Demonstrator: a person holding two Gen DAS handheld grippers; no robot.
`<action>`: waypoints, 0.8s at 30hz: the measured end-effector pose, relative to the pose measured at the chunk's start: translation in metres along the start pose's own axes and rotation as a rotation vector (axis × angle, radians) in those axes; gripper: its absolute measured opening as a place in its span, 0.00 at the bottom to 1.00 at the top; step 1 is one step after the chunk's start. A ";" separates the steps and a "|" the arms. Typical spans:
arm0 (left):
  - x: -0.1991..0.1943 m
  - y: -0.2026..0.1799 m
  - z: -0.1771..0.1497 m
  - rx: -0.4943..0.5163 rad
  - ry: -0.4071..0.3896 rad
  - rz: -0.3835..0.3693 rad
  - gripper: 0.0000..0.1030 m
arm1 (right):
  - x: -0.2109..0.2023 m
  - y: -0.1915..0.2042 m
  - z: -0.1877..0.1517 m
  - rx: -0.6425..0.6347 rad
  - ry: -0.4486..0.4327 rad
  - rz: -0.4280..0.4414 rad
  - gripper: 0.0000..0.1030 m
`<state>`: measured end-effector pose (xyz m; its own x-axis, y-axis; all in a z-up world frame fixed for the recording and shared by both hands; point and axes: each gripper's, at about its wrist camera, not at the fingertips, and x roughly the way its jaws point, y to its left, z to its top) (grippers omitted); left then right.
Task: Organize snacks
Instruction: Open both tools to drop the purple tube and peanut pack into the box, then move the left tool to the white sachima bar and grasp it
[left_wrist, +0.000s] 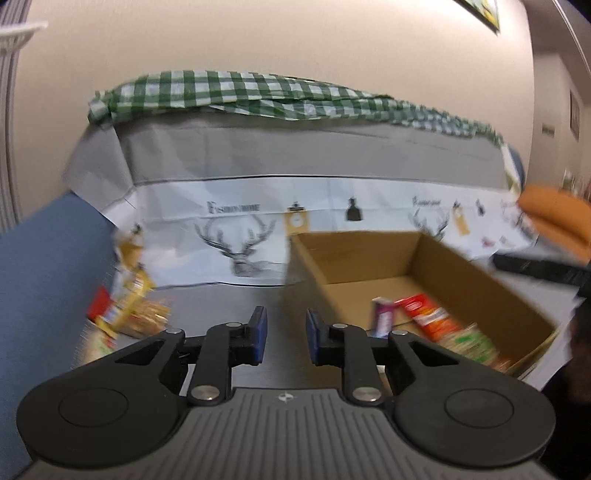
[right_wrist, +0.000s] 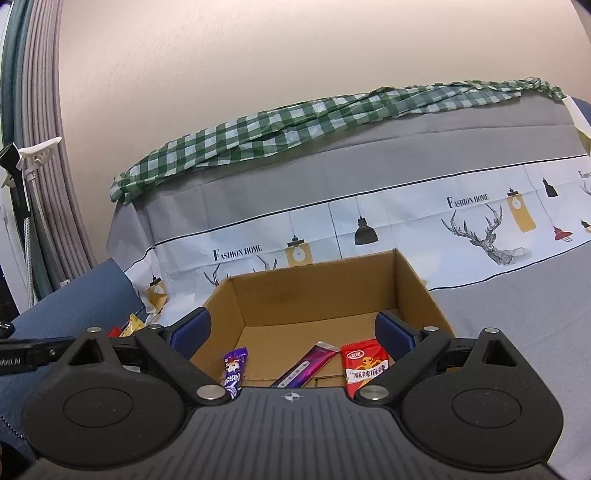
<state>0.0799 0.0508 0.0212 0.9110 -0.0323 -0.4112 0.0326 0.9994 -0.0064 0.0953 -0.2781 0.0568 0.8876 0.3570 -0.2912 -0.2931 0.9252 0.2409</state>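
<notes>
An open cardboard box (left_wrist: 480, 273) sits on the grey cloth. It also shows in the right wrist view (right_wrist: 317, 291). Inside lie a purple packet (right_wrist: 233, 371), a purple stick packet (right_wrist: 304, 365) and a red packet (right_wrist: 364, 363); in the left wrist view the purple packet (left_wrist: 382, 317) and the red packet (left_wrist: 430, 319) are blurred. A pile of loose snacks (left_wrist: 129, 310) lies left of the box, with yellow and red wrappers. My left gripper (left_wrist: 286, 332) is open and empty, between pile and box. My right gripper (right_wrist: 291, 332) is wide open and empty over the box's near end.
A green checked cloth (right_wrist: 295, 125) lies along the back of the grey and white printed cover (right_wrist: 406, 206). A blue surface (left_wrist: 44, 258) is at the left. An orange-sleeved arm (left_wrist: 554, 218) and the other gripper's black body (left_wrist: 535, 266) reach in at the right.
</notes>
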 end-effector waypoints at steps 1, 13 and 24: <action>0.002 0.008 -0.002 0.028 -0.004 0.016 0.24 | 0.000 0.001 0.000 -0.001 0.000 -0.001 0.93; 0.070 0.073 -0.026 -0.019 0.148 0.345 0.25 | 0.005 0.009 -0.004 -0.032 0.015 -0.032 0.93; 0.133 0.097 -0.051 0.109 0.346 0.649 0.55 | 0.007 0.020 -0.008 -0.064 0.033 -0.072 0.93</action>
<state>0.1834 0.1440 -0.0811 0.5798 0.5869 -0.5651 -0.4115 0.8096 0.4187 0.0925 -0.2562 0.0520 0.8952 0.2919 -0.3366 -0.2515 0.9547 0.1590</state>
